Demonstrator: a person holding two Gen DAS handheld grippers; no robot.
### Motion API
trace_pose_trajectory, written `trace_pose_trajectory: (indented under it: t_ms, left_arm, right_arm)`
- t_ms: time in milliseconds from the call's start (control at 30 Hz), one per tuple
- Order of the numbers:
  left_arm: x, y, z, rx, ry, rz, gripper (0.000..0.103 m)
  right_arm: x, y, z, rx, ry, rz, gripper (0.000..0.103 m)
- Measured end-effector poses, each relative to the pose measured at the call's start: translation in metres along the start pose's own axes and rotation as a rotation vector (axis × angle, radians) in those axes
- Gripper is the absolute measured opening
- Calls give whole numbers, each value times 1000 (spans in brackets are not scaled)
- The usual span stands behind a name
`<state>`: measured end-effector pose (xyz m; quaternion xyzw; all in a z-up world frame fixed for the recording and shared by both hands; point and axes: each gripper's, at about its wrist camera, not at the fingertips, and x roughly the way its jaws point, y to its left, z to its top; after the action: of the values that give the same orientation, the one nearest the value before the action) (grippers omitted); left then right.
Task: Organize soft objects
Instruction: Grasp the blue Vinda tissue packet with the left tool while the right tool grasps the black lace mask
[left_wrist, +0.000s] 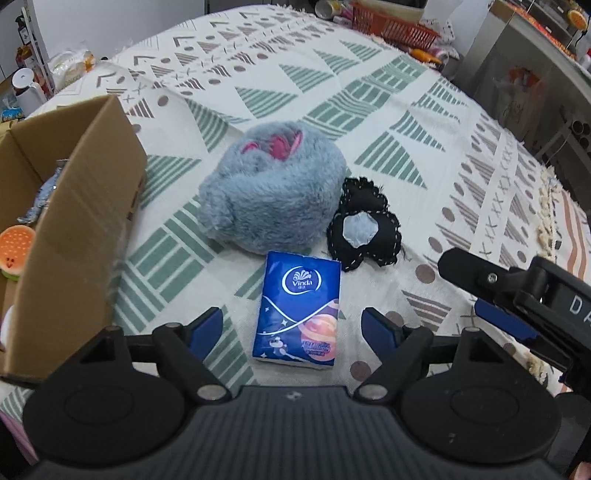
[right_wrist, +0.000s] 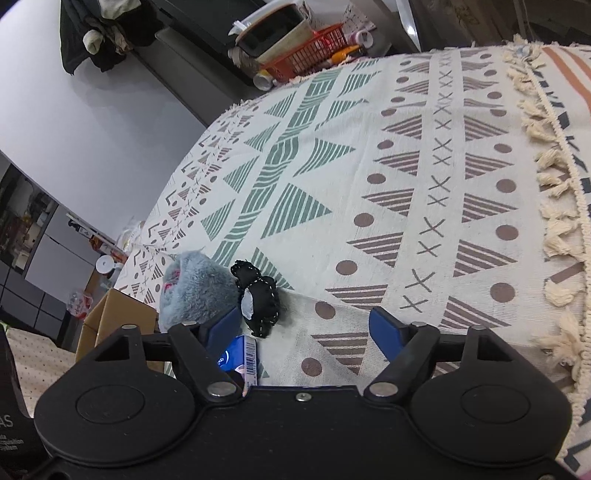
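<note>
A blue Vinda tissue pack (left_wrist: 298, 310) lies on the patterned cloth, between the spread fingers of my open left gripper (left_wrist: 293, 328). Just beyond it sits a fluffy grey plush (left_wrist: 271, 190) with pink inside. To its right lies a black stitched fabric piece (left_wrist: 364, 229) with a pale patch. My right gripper (left_wrist: 461, 291) reaches in from the right edge of the left wrist view. In the right wrist view that right gripper (right_wrist: 304, 325) is open and empty, with the black fabric piece (right_wrist: 260, 299), grey plush (right_wrist: 195, 288) and tissue pack (right_wrist: 240, 356) near its left finger.
An open cardboard box (left_wrist: 74, 206) stands at the left, holding an orange burger-shaped toy (left_wrist: 14, 254) and a grey item. A red basket (left_wrist: 391, 24) sits at the far edge. The cloth's tasselled edge (right_wrist: 554, 206) runs along the right.
</note>
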<state>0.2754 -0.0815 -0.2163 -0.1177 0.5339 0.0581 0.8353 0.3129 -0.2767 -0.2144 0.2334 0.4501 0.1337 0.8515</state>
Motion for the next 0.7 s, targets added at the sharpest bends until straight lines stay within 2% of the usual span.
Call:
trace_pose_trajectory:
  t_ms: [100,267,400,533,700]
  left_arm:
    - [11,-1,2,13,24,13,73]
    - [24,7,6,-14,66,4,52]
    - [24,8,9,11,77,-2,51]
    - [24,12,12,-11,90,-13,51]
    - [24,14,13,0,98,-18,51]
  right_arm:
    - [8,0,3,-3,9,3,73]
    - [21,0,5,-11,25,8,70]
    - [32,5,7,-28,33,22,68]
    - [42,11,8,-56,28,38,66]
    - [55,15,9,-68,35,60,59]
